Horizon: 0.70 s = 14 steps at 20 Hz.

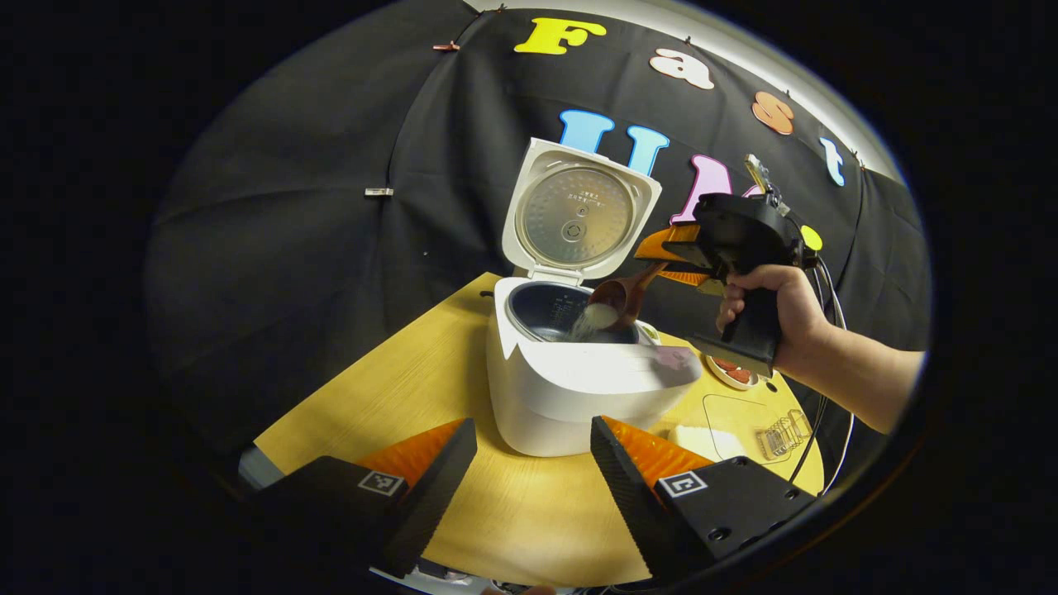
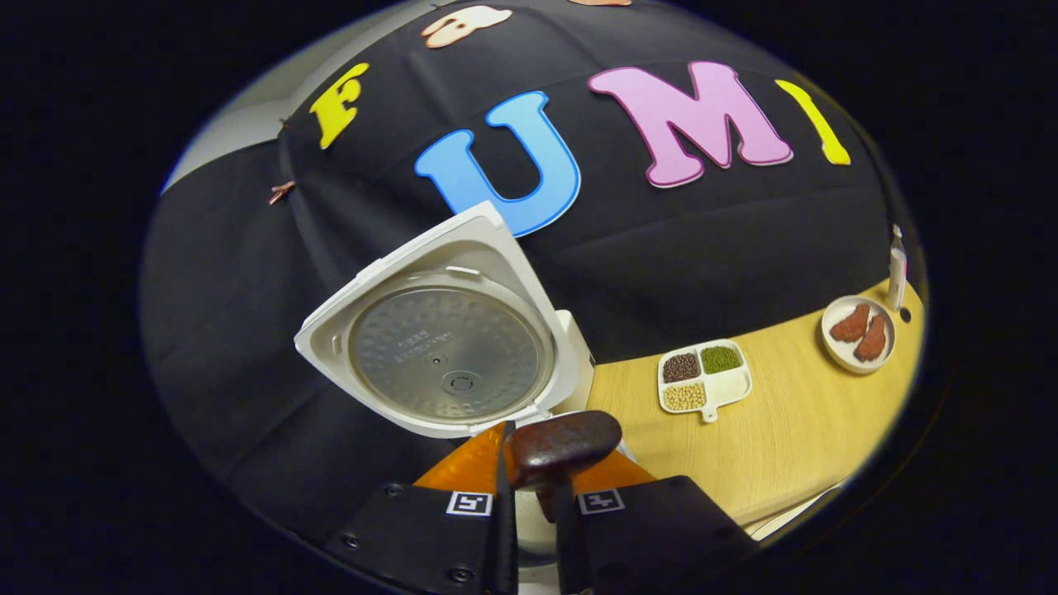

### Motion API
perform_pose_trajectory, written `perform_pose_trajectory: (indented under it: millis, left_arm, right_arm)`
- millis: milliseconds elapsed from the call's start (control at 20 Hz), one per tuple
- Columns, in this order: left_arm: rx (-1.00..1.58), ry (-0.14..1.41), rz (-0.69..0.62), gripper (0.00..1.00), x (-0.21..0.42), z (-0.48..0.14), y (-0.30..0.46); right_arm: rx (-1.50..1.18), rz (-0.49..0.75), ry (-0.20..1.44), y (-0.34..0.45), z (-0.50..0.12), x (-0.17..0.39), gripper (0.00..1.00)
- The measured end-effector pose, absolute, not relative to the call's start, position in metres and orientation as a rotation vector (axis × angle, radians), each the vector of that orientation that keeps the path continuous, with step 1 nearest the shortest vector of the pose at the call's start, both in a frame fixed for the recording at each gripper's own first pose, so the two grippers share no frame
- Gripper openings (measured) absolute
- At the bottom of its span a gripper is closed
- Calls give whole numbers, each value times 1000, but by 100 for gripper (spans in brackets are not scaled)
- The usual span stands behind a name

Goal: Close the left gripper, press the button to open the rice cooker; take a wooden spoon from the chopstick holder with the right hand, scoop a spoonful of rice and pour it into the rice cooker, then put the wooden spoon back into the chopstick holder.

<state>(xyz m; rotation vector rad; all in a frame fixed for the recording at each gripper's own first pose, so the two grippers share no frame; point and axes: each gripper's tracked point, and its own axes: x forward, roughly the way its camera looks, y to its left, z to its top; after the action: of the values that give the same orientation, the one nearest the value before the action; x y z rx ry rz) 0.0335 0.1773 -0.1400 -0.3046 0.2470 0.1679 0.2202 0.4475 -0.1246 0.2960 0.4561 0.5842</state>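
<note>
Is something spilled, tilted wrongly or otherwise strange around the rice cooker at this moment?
Nothing stands out. Rice falls from the tipped wooden spoon into the open rice cooker, none on the table. The right hand-held gripper grips the spoon handle firmly.

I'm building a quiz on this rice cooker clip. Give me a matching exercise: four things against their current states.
Things:
1. rice cooker lid
2. wooden spoon
3. left gripper
4. divided dish

States:
A. open, holding nothing
B. raised upright
C. tipped, rice spilling into the pot
D. resting on the table, holding beans

Pairs: 1-B, 2-C, 3-A, 4-D
</note>
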Motion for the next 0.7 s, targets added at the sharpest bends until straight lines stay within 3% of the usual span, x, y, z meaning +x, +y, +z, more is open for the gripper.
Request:
perform_pose_trajectory:
  millis: [700]
  left_arm:
    - [-310, 253, 152, 96, 31, -147, 165]
  right_arm:
    - [-177, 861, 272, 488, -138, 165, 23]
